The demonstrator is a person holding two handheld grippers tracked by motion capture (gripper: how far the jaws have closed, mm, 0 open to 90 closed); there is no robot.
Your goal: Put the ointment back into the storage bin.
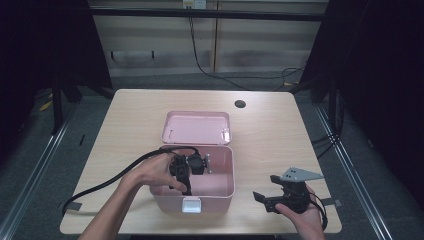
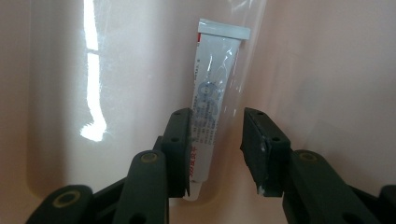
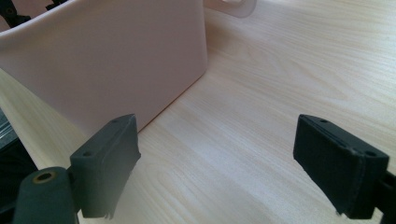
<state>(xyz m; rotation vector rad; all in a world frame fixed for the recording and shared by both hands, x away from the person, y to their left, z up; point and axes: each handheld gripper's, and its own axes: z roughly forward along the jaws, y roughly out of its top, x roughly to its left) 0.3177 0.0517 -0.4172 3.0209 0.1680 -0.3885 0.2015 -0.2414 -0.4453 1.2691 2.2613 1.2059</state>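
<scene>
Left gripper (image 2: 217, 149), jaws parted, hides the tube's (image 2: 210, 93) cap inside the pink box (image 1: 220, 192).

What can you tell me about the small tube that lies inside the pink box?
The tube is slim and white, with small print and a pale blue mark on it. It has a flat crimped end and a narrower end that looks like a cap, and seems sealed in clear film. It lies flat on the floor of the pink box. The left gripper is over it, jaws apart; one jaw covers its edge, and I cannot tell if it touches.
</scene>
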